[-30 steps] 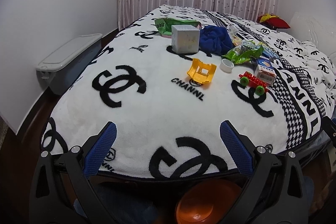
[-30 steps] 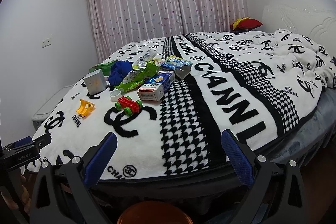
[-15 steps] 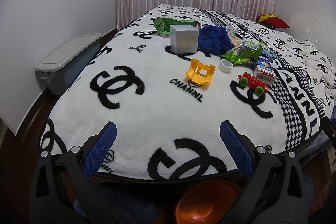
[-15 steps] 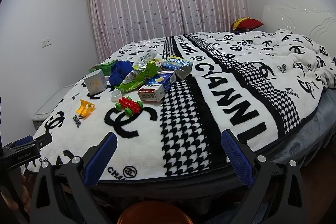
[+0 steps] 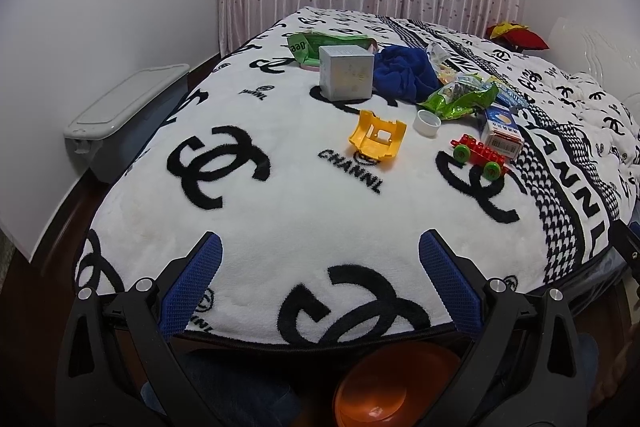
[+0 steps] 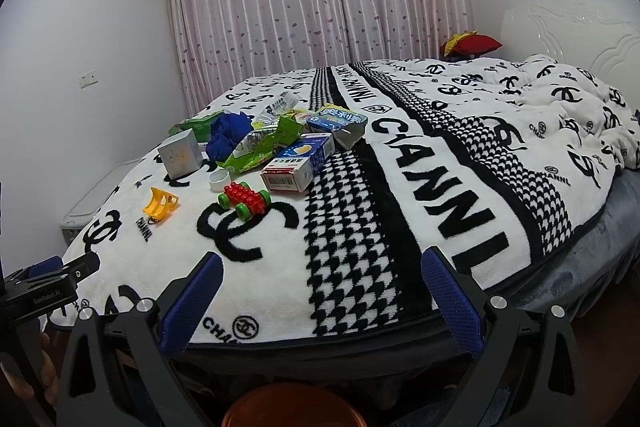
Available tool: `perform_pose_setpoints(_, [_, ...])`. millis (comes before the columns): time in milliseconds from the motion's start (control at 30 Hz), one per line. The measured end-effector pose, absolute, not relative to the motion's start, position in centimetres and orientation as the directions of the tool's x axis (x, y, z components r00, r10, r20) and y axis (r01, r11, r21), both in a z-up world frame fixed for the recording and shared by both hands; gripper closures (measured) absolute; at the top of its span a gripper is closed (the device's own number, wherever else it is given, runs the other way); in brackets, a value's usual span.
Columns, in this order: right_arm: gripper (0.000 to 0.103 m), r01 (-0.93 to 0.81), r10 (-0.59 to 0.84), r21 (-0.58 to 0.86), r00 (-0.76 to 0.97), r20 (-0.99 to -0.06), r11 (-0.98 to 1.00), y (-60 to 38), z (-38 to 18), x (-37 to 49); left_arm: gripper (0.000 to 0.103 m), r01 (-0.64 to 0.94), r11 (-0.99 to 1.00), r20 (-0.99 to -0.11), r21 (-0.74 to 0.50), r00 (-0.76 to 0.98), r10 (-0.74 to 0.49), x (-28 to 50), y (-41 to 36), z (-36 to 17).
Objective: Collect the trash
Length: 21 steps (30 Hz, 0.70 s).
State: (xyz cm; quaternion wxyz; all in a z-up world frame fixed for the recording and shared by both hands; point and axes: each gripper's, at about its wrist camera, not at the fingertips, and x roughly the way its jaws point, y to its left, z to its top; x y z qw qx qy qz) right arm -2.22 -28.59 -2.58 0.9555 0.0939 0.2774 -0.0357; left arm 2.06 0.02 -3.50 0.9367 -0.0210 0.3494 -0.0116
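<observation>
Trash and toys lie mixed on the bed. A green snack wrapper (image 5: 460,99) (image 6: 264,147), a white bottle cap (image 5: 426,123) (image 6: 218,179), a blue-and-white carton (image 5: 502,137) (image 6: 298,163) and a grey cube box (image 5: 346,73) (image 6: 180,159) lie there. A blue foil packet (image 6: 338,121) lies behind the carton. My left gripper (image 5: 320,251) is open and empty over the bed's near edge. My right gripper (image 6: 322,269) is open and empty, further right along the same edge.
A yellow toy part (image 5: 376,141), a red toy car (image 5: 480,155) (image 6: 244,201) and a blue cloth (image 5: 404,69) lie among the trash. An orange bin (image 5: 396,387) stands below the grippers. A grey storage box (image 5: 124,115) stands by the left wall.
Both grippers have edged slightly closer to the bed. Nothing on the bed has moved.
</observation>
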Motion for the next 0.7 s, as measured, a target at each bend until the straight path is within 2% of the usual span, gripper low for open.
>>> perform_pose_setpoints(533, [0.005, 0.124, -0.02, 0.154, 0.835, -0.55, 0.98, -28.7, -3.3, -2.0, 0.007, 0.022, 0.998, -0.67, -0.064, 0.74, -0.059, 2.8, 0.2, -4.3])
perform_pose_setpoints(700, [0.005, 0.122, -0.017, 0.15, 0.828, -0.56, 0.981, -28.5, -3.7, -1.6, 0.007, 0.091, 0.991, -0.617, -0.097, 0.775, -0.132, 5.3, -0.1, -4.1])
